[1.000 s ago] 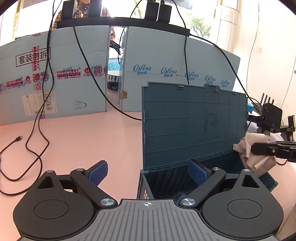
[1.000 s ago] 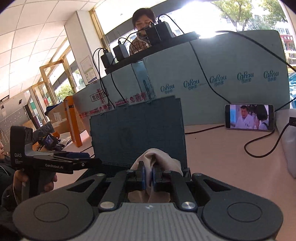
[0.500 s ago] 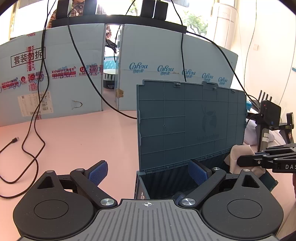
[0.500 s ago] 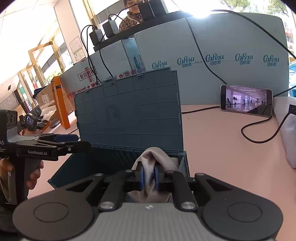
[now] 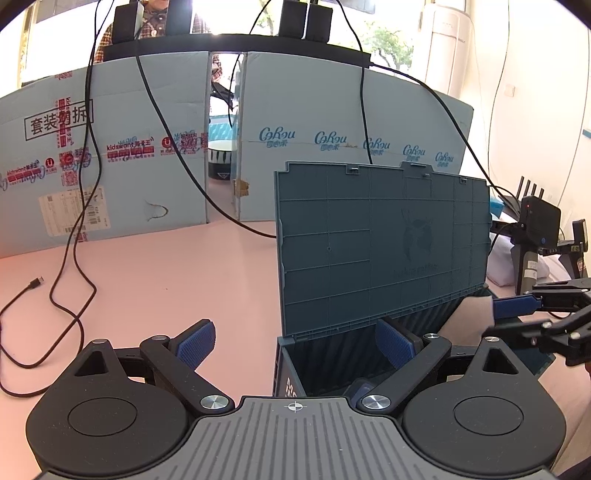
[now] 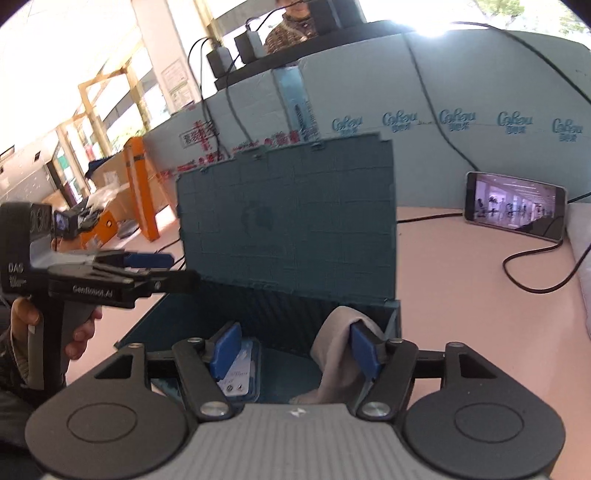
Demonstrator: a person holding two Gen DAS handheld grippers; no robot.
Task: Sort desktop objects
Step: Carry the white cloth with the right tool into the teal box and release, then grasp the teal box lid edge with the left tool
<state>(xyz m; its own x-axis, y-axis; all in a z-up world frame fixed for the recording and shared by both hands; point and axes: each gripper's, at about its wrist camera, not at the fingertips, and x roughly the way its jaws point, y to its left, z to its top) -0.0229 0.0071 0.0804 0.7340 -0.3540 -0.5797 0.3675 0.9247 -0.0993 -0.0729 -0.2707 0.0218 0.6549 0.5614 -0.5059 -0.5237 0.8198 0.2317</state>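
Jaws on the right gripper (image 6: pixel 291 349) had just been opening and stood wide, with the beige cloth (image 6: pixel 334 354) between them, draped against the right-hand blue pad (image 6: pixel 364 349) and no longer pinched from both sides. That cloth hung down inside the teal storage box (image 6: pixel 273 314), at its right-hand end, and in the left wrist view it showed as a pale fold (image 5: pixel 467 321) at the box's far end beside the other gripper's blue fingertip. Just under the right gripper's left pad, a small blue-edged card pack (image 6: pixel 240 380) lay on the box floor. The box lid (image 6: pixel 288 214) stood upright behind the opening, its ribbed underside facing the cameras. Over on the left, the left gripper (image 5: pixel 295 341) hovered at the near corner of the same box (image 5: pixel 332 362), its jaws spread wide and nothing between them; a hand (image 6: pixel 79 332) gripped its handle. Around the box ran the pink tabletop (image 5: pixel 147 280), with a loose black USB cable (image 5: pixel 55 295) looping across it. A phone (image 6: pixel 515 205) with a lit screen leaned against the blue cardboard wall (image 5: pixel 332 118) to the right, and a person in a plaid shirt (image 6: pixel 291 29) sat behind that wall.
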